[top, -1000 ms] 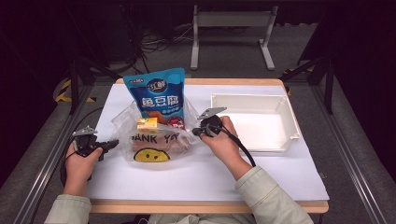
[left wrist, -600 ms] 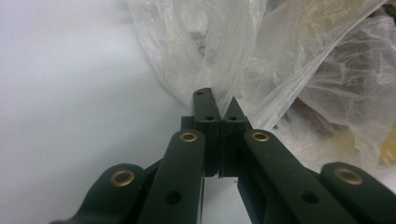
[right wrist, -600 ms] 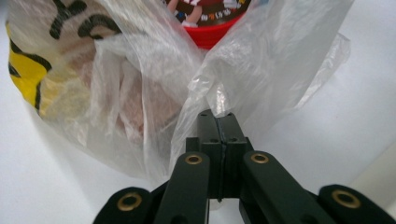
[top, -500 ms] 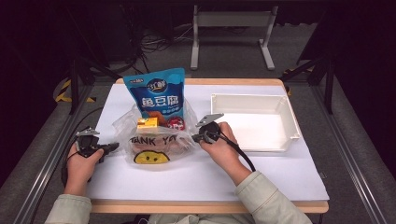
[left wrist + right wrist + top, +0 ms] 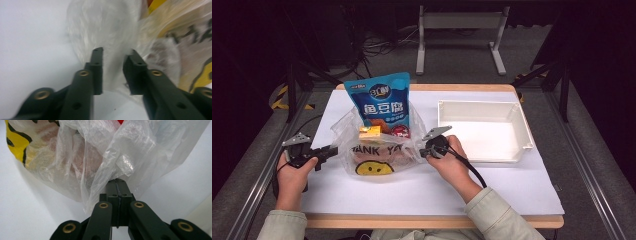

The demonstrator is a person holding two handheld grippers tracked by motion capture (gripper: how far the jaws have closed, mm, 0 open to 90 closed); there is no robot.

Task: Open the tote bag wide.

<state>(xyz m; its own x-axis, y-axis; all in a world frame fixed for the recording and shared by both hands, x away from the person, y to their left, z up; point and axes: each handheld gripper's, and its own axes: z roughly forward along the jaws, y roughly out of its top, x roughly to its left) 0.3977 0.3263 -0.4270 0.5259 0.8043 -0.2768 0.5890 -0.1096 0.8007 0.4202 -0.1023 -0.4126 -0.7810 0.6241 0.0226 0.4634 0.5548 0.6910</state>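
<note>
A: Right claw (image 5: 117, 182) pinched tight on the smiley plastic bag (image 5: 377, 150) just ahead — thin, slippery film.

B: Left claw (image 5: 112, 65) just opened, narrow gap, bag edge loose between — regrip the rim.

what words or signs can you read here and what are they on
"鱼豆腐": large white characters on the blue snack bag standing in the plastic bag.
"ANK YO": dark letters on the plastic bag's front, the rest lost in folds; under them a yellow smiley face.
Small round logo at the top of the snack bag: too small to read.
Yellow box and red packet in the plastic bag: print too blurred to read.
</note>
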